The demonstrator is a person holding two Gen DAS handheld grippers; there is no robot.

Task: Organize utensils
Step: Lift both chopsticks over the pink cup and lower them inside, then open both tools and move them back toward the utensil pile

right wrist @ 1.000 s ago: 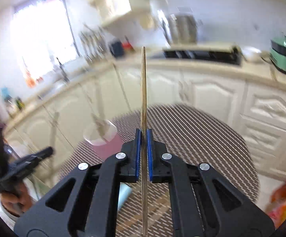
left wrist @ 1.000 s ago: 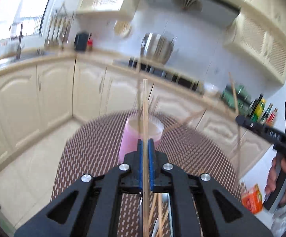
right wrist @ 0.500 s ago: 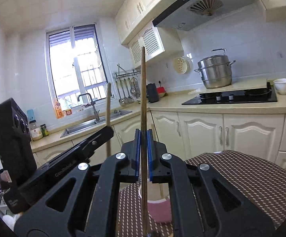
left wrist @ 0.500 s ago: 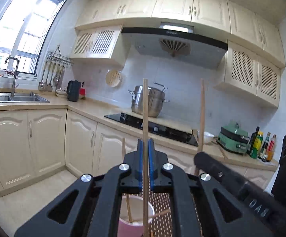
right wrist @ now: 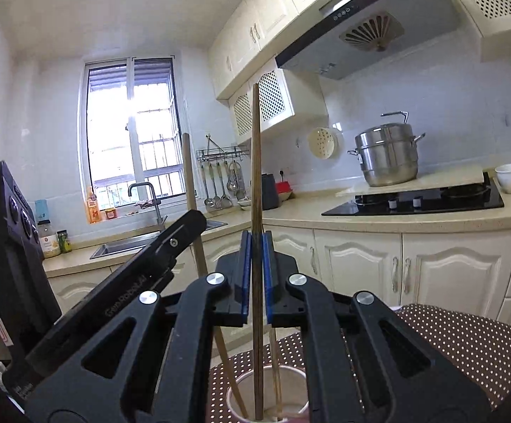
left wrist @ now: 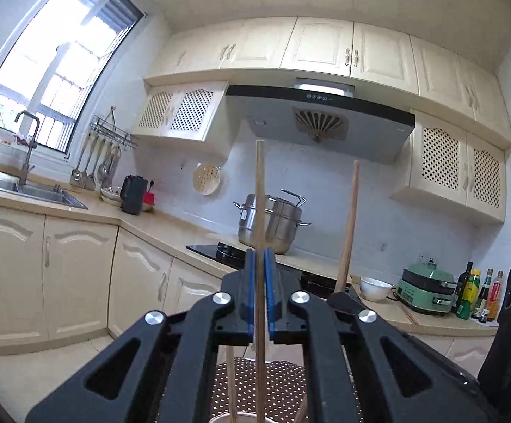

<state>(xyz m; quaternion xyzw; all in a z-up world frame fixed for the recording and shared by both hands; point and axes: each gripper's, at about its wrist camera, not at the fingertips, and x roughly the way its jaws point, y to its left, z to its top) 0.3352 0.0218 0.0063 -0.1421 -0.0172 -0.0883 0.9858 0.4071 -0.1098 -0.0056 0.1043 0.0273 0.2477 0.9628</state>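
Pads of your right tool (right wrist: pixel 254 275) are pinched on a dark chopstick (right wrist: pixel 255 183) that stands upright, its lower tip already down inside the pink cup (right wrist: pixel 292 375) — the drop is straight down along the stick's long axis. Your left tool (left wrist: pixel 259 292) is clamped the same way on a paler chopstick (left wrist: pixel 259 190), also upright over the cup's rim (left wrist: pixel 236 417), just beside the right one. Other chopsticks lean in the cup, which sits on the dotted brown table (right wrist: pixel 467 345). Judging by depth, the right stick is nearer release.
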